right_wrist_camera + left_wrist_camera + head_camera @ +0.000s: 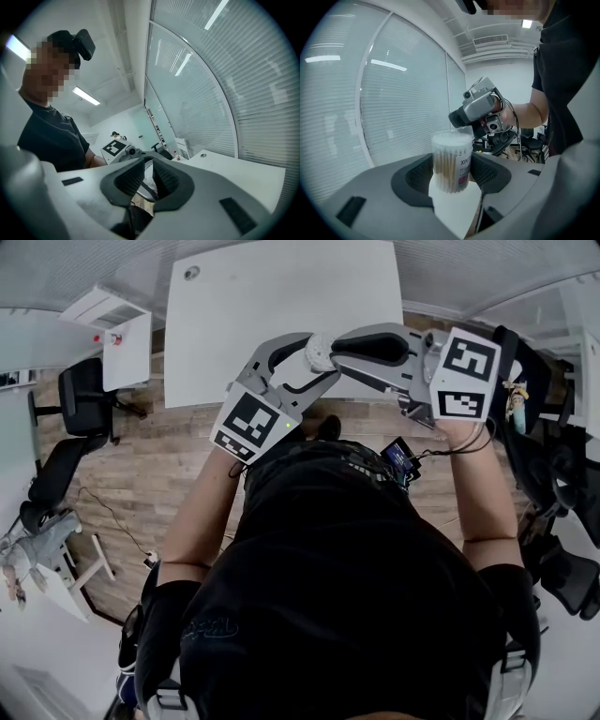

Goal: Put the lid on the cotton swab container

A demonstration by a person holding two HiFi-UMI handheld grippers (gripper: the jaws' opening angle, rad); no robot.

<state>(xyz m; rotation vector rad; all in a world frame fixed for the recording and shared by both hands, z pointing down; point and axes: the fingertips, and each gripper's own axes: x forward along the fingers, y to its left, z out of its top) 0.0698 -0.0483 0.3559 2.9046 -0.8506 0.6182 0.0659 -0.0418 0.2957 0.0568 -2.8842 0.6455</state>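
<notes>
In the left gripper view a clear cotton swab container [451,161] stands upright, white swab tips at its top and a pink label on its side. My left gripper [451,174] is shut on its lower body. My right gripper [460,119] hangs just over its top. In the head view both grippers meet in front of my chest: the left gripper [314,360] carries the container [321,352], and the right gripper [341,345] comes in from the right. In the right gripper view its jaws [147,177] stand narrow on a thin clear piece, apparently the lid [146,192], mostly hidden.
A white table [281,296] lies beyond the grippers over a wooden floor [178,456]. Black office chairs [80,399] stand at the left, with a small white cabinet [127,348] beside them. More chairs and gear [562,474] crowd the right. Window blinds [403,93] fill the wall.
</notes>
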